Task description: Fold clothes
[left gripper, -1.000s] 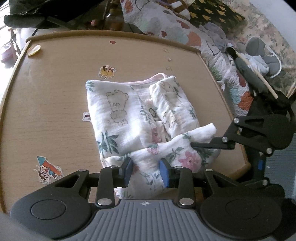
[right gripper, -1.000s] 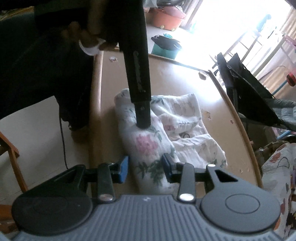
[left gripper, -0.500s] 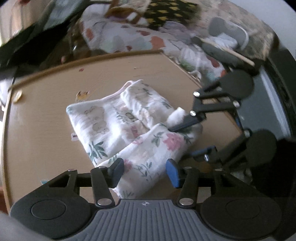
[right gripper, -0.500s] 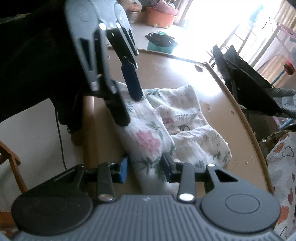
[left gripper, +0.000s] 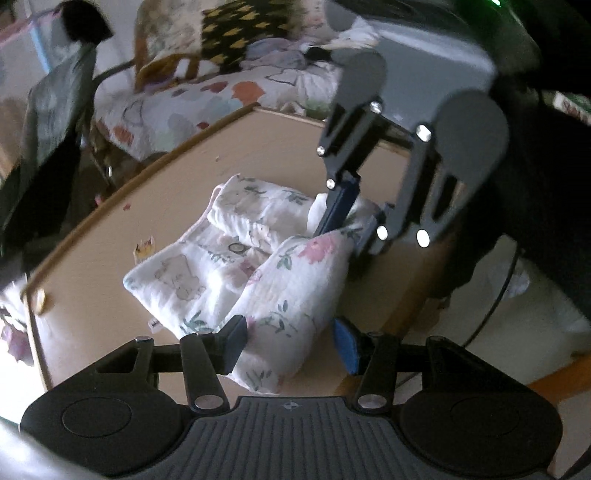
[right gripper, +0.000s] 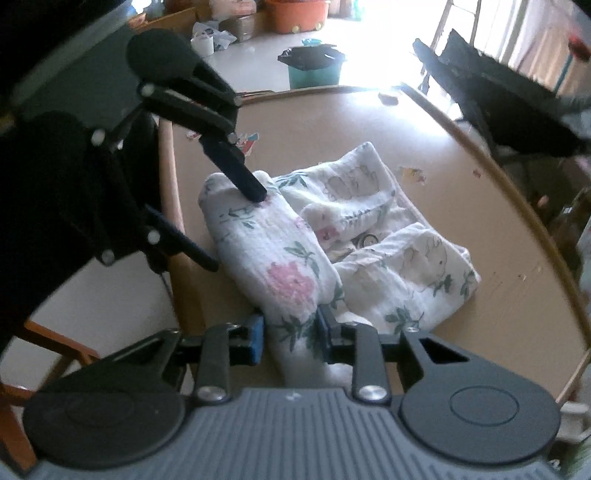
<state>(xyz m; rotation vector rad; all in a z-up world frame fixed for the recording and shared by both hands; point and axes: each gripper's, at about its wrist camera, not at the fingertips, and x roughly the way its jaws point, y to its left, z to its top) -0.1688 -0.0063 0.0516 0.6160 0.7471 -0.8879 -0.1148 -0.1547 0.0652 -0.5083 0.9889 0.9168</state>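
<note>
Folding soft, light muslin cloth [right gripper: 291, 266] on the table [right gripper: 480, 206].
Your right gripper [right gripper: 290, 338] pinches its rolled near end, jaws just closing; left gripper [left gripper: 288, 341] straddles it, spread.

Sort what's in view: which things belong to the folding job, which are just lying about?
Job:
- white floral muslin garment, half folded
- tan wooden table under it
- right gripper, closing, pads pinching the floral fold
- left gripper, opened, one pad touching the fold, the other clear

Lying about:
- cartoon stickers on the table
- teal bin
- patchwork quilt
- orange tub
</note>
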